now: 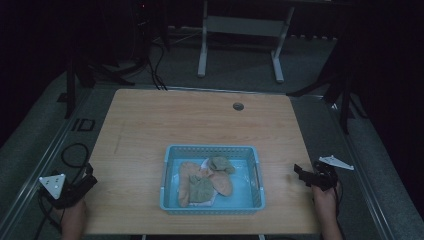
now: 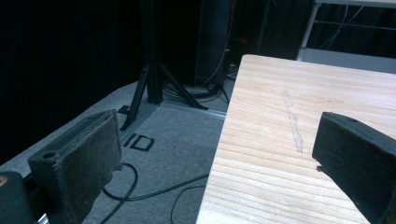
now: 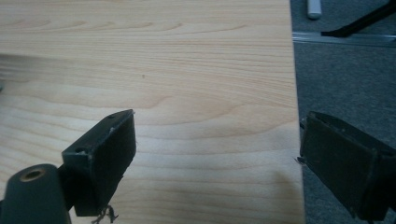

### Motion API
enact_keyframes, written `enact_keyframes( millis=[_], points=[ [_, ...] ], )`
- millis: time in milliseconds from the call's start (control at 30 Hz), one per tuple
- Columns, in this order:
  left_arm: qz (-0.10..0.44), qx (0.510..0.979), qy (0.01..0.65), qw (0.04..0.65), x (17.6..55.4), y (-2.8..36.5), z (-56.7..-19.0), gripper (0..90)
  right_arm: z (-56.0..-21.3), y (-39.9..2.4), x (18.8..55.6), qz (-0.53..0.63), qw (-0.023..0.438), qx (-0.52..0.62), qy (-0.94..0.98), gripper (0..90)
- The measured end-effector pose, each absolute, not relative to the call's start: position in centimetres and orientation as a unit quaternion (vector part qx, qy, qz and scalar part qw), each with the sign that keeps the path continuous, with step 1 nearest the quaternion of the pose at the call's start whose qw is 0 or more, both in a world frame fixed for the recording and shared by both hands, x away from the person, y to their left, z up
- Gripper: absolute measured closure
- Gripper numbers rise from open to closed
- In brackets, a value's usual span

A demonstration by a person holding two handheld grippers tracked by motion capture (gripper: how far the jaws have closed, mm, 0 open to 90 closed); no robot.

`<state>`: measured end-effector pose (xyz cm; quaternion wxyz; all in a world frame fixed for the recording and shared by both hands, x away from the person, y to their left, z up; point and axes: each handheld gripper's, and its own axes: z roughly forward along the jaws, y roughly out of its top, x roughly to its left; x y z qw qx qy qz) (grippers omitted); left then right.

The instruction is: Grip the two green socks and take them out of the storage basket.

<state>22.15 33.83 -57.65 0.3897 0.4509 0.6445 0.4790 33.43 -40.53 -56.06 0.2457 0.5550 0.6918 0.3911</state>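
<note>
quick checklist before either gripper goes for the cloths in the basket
1. Left gripper jaws open, nothing between them: ok.
2. Right gripper jaws open, nothing between them: ok.
3. Blue basket upright on the wooden table: ok.
4. Cloths piled inside the basket, none over the rim: ok.
5. Both grippers at the table's side edges, apart from the basket: ok.
6. How many cloths, and whether tangled: cannot tell.

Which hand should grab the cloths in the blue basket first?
Probably the right. The right gripper sits at the table's edge close to the basket, jaws open. The left gripper hangs off the table's left side, farther from the cloths.
</note>
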Motion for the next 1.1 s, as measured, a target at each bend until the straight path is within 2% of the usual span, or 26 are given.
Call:
enact_keyframes(
  millis=[167,467,567,733,867,1100],
  points=[
    [0.469,0.458,0.644,0.396,22.3,34.0,-57.7,1.3,-56.0,-40.5,33.4,0.39,0.231,0.536,0.712,10.3],
    [0.464,0.468,0.637,0.401,22.3,33.9,-57.7,1.3,-55.3,-40.7,32.9,0.326,0.158,0.452,0.815,10.4],
    [0.456,0.479,0.631,0.404,22.4,33.9,-57.7,1.3,-54.9,-40.7,32.7,0.309,0.15,0.435,0.832,10.4],
    [0.451,0.487,0.627,0.408,22.4,33.9,-57.7,1.3,-53.8,-40.5,32.3,0.248,0.11,0.387,0.881,13.0],
    [0.449,0.49,0.624,0.41,22.4,33.9,-57.7,1.3,-53.3,-39.6,32.1,0.2,0.06,0.344,0.915,12.7],
    [0.448,0.498,0.62,0.409,22.5,33.8,-57.7,1.3,-52.6,-38.0,32.2,0.109,0.016,0.271,0.956,13.3]
  ],
)
